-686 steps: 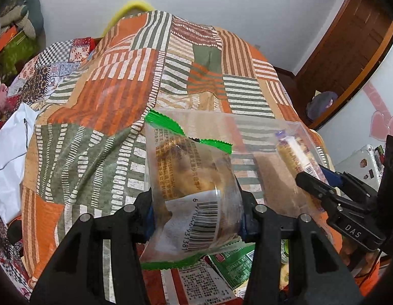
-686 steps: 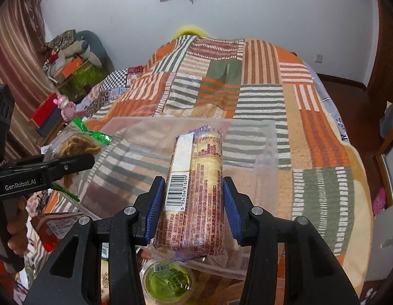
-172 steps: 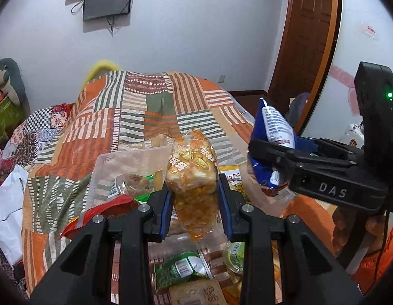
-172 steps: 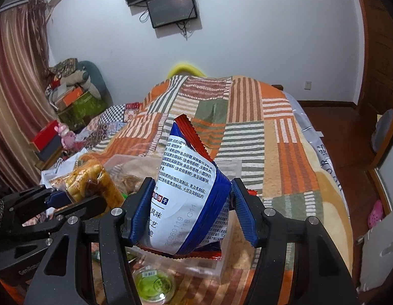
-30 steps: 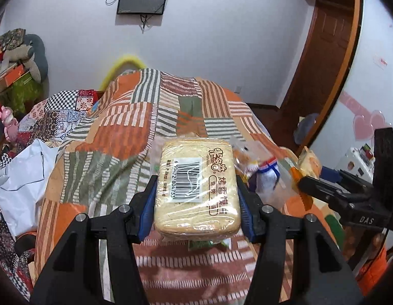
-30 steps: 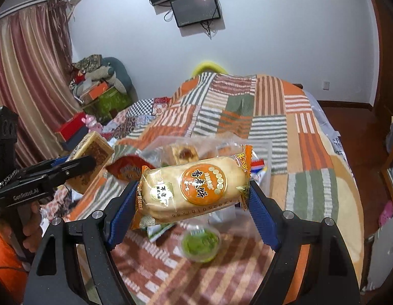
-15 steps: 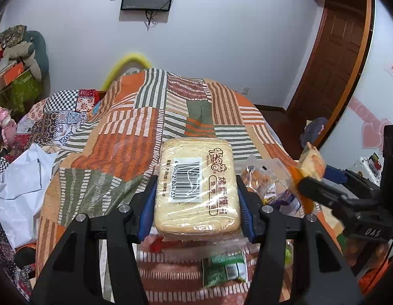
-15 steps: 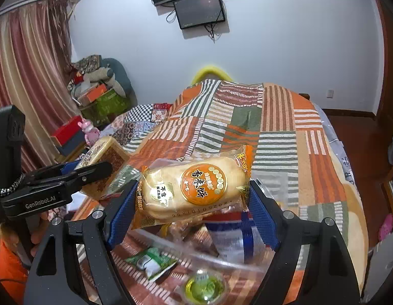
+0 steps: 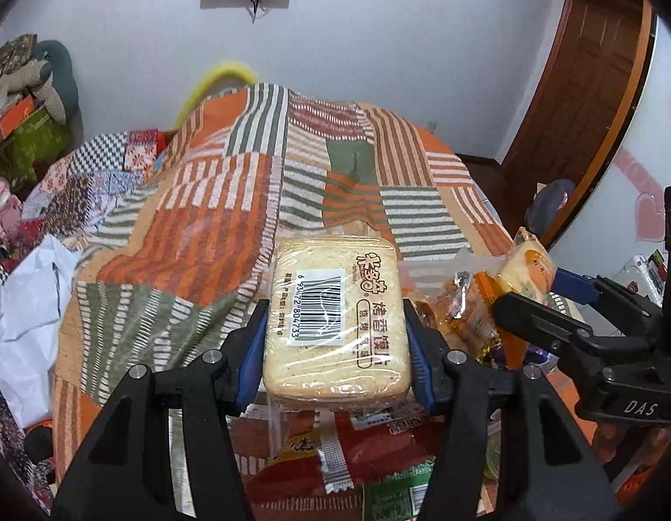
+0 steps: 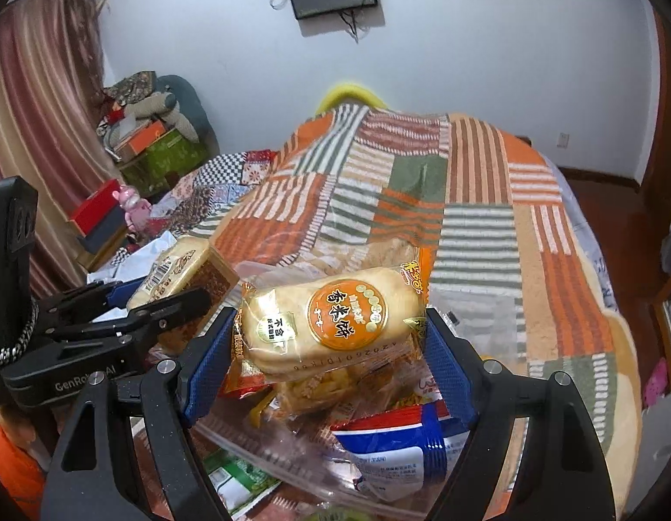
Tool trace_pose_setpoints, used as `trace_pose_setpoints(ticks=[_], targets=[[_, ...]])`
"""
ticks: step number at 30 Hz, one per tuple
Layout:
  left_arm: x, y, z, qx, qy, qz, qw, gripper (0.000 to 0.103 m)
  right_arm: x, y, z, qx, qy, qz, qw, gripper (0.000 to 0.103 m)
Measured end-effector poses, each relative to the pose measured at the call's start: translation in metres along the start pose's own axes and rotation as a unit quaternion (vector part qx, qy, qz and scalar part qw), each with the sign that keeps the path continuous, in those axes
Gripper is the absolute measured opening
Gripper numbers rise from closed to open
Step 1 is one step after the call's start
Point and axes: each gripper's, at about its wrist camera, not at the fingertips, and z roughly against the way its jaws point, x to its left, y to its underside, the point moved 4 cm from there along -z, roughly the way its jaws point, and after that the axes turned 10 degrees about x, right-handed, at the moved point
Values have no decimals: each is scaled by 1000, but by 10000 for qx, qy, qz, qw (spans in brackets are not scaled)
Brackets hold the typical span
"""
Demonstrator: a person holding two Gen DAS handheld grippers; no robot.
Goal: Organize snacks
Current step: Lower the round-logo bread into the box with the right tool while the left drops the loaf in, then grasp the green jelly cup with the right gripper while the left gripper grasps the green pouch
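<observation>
Two grippers: left gripper [image 9: 335, 338], right gripper [image 10: 331, 347]. One wrapped bun slab [image 9: 337, 317], one rice cracker pack [image 10: 331, 317], one blue bag [image 10: 391, 456].

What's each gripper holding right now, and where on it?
The left gripper clamps a wrapped bread block by its two long sides. The right gripper clamps a rice cracker pack by its two short ends.
</observation>
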Motion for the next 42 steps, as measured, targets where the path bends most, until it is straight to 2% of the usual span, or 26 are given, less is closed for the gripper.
trace_pose_setpoints(ticks=[5,15,19,23,29,36,42], targets=[[-1,5,-15,253,185,45,9995,55,0,4,-12,181,13,-30,9998,80],[3,10,-13,276,77,96,9995,57,0,13,-20,481,17,31,9988,84],[3,12,1,171,65,112,9998,59,1,14,-12,469,11,33,9989,87],[-2,15,19,25,35,30,10000,67,0,16,-1,403,-21,9,9992,88],[-11,24,52,-241,-90,-161,9995,71,1,19,15,312,-44,11,9995,88],[-17,46,83,-441,-139,-305,9985,75,4,28,45,63,-59,92,9999,88],[-21,71,95,-436,-183,-434,9979,80,5,46,64,-48,-44,139,9999,89]])
